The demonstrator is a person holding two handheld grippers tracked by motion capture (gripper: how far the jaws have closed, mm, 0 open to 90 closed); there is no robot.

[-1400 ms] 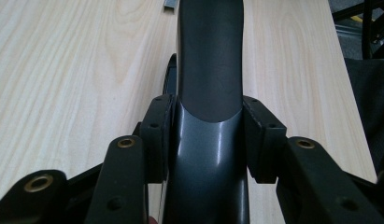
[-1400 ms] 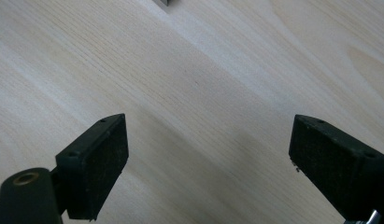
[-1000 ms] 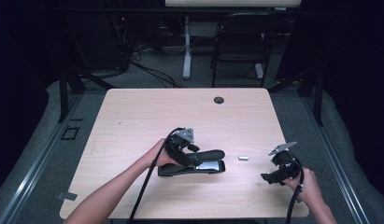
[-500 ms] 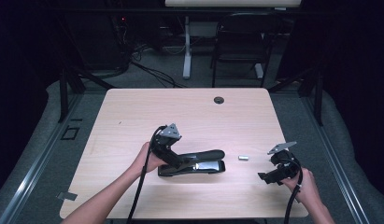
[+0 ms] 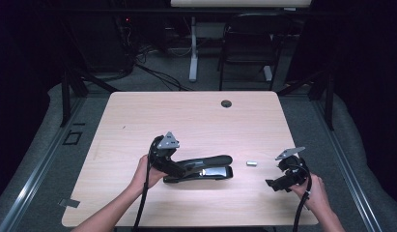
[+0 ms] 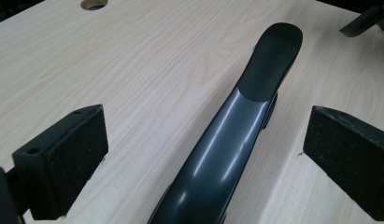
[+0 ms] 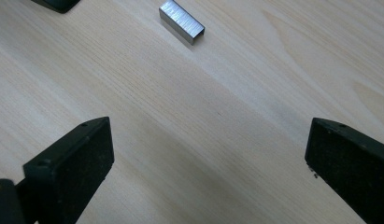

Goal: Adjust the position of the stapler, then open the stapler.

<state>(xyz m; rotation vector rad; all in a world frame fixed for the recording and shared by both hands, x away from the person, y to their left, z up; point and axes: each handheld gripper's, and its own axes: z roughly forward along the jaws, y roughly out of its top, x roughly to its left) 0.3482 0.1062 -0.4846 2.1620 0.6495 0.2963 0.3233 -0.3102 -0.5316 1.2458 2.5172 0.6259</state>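
High view: black stapler [image 5: 201, 169] lies flat in the lower centre of the frame, long axis running left-right, nose with silver base pointing right toward a small staple strip [image 5: 252, 164] just beside it, apart. No brand, label or writing readable on any item. Left gripper [image 5: 174, 166] sits at the stapler's left rear end, held by left hand [image 5: 148, 175]. Its jaws have just been opening and now stand wide; in the left gripper view the stapler [image 6: 231, 140] runs up between the two pads [image 6: 73, 154] with clear gaps either side, not pinched, arm tip pointing to the upper right of that frame. Right gripper [image 5: 278, 183] is at lower right, well apart from the stapler, near the table's right edge. Its jaws have just been opening too, wide with nothing between; right gripper view shows bare wood between the pads and the strip [image 7: 181, 22] at top centre, long axis slanting upper left to lower right. Table [image 5: 186, 116] is bare across its upper half apart from a grommet hole [image 5: 226, 103] at top centre, plenty of room there; front edge close below both hands
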